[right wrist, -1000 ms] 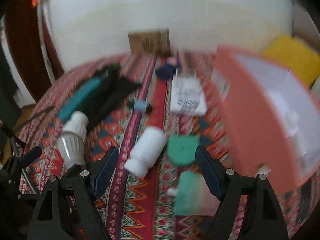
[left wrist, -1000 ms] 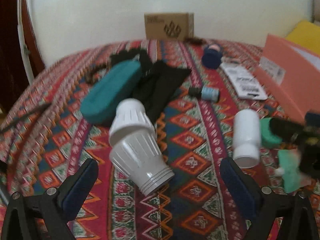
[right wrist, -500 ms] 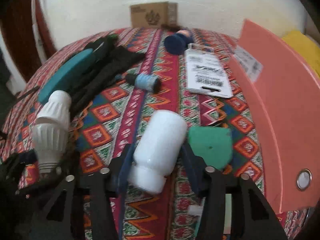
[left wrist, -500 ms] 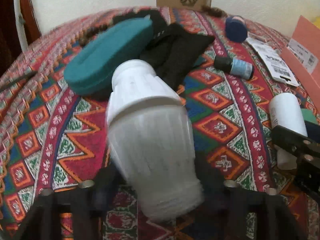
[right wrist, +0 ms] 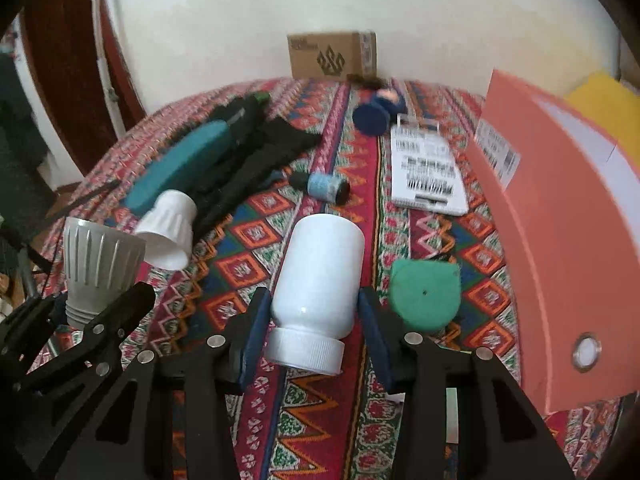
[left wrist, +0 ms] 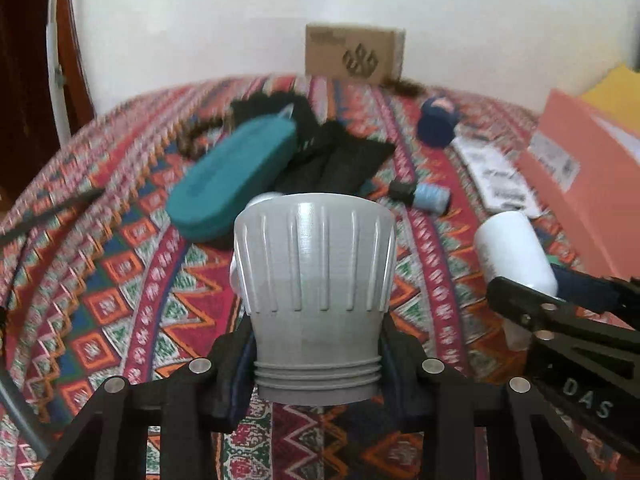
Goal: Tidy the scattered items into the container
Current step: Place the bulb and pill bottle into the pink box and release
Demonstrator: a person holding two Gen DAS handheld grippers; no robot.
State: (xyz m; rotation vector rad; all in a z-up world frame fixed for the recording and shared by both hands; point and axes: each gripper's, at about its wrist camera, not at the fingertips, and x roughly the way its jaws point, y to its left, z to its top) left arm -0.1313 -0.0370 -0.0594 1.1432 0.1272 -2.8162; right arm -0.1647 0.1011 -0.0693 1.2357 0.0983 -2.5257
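Note:
My left gripper (left wrist: 316,364) is shut on a grey ribbed funnel-shaped part (left wrist: 314,280) and holds it lifted off the patterned cloth; it also shows in the right wrist view (right wrist: 98,264). A white cone-shaped piece (right wrist: 168,228) lies on the cloth behind it. My right gripper (right wrist: 314,336) is shut on a white plastic bottle (right wrist: 320,276), near its cap end. The bottle also shows in the left wrist view (left wrist: 514,248). The orange container (right wrist: 560,240) stands at the right.
On the cloth lie a teal case (left wrist: 236,184), black fabric (left wrist: 336,160), a small blue-labelled vial (right wrist: 324,186), a dark blue ball-like item (right wrist: 374,116), a printed card (right wrist: 428,170) and a green lid (right wrist: 424,294). A cardboard box (left wrist: 354,54) stands against the wall.
Both grippers moved forward and closed: the left on the grey ribbed part, lifting it away from the white cone piece, the right on the white bottle.

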